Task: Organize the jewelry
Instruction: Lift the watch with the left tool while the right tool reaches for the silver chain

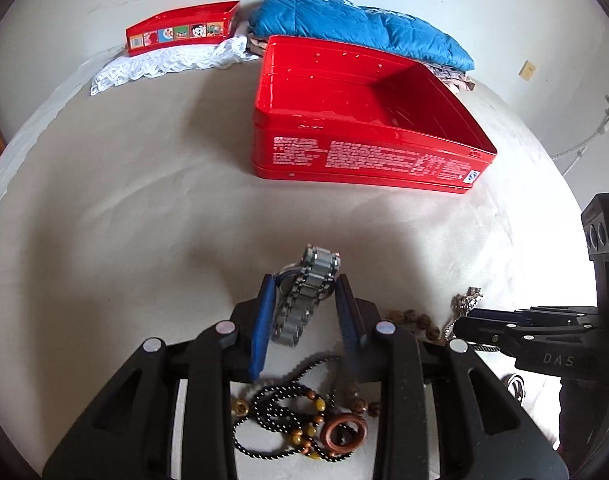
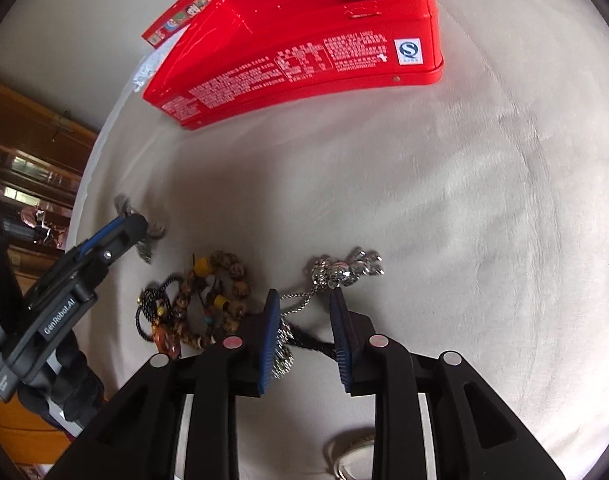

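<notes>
Left tool [image 1: 304, 292] clasps grey metal-link watch [image 1: 304, 296].

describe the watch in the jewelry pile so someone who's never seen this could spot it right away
Start at the big open red tin on the pale cloth and come toward the camera to the jewelry pile. Between the left gripper fingers stands the watch, its band arching upward. It alone has flat grey metal links; its neighbours are round beads and a silver chain.

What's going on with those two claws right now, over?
Left claw around the grey metal bracelet, lifting it. Right claw open over the silver chain. Red tin open, nothing in the way.
</notes>
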`<state>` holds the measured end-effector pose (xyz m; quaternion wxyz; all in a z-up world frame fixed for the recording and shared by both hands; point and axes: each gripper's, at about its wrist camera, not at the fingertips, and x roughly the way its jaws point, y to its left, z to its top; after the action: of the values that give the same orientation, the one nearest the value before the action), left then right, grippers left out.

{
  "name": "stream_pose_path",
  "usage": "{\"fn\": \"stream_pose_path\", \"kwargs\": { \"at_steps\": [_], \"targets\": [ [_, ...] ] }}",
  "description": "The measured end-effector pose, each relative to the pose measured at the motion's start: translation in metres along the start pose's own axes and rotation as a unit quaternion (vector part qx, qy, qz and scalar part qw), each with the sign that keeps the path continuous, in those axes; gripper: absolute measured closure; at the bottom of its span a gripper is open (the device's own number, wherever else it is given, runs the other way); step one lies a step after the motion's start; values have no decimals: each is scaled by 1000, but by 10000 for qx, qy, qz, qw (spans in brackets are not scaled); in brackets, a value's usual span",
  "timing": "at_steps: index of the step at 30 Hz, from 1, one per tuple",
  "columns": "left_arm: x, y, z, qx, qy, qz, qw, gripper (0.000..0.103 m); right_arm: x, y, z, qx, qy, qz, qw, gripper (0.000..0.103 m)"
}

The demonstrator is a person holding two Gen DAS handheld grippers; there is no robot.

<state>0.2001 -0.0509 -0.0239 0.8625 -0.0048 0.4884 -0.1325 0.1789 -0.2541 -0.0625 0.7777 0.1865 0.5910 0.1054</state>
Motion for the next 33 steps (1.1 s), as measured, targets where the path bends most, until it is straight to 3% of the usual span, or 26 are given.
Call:
{"fn": "stream_pose_path", "kwargs": {
  "at_steps": [2, 4, 8, 20, 25, 30, 33],
  "targets": [
    [3, 3, 0, -18, 19, 25, 10000, 88, 3, 6, 3, -65, -64, -92, 9999, 75],
    [2, 6, 0, -35, 5, -30, 10000, 88, 6, 10, 6, -105, -130, -120, 9998, 75],
    [1, 6, 0, -1, -25, -61, 10000, 88, 10, 10, 10, -136, -310, -229, 9992, 99],
    [9, 9, 1, 19, 63, -63, 10000, 88, -43, -2, 25, -24, -1196, 753, 9900, 100],
    [13, 10, 1, 22, 72, -44, 10000, 88, -49, -6, 25, 12, -1225, 1284, 9841, 103],
    [13, 9, 0, 36, 51, -30, 10000, 88, -67, -3, 30, -84, -1592, 1351, 9779, 103],
    [14, 9, -1, 52, 44, -40, 10000, 88, -62, 4, 30, -221, -1457, 900, 9850, 103]
  ]
}}
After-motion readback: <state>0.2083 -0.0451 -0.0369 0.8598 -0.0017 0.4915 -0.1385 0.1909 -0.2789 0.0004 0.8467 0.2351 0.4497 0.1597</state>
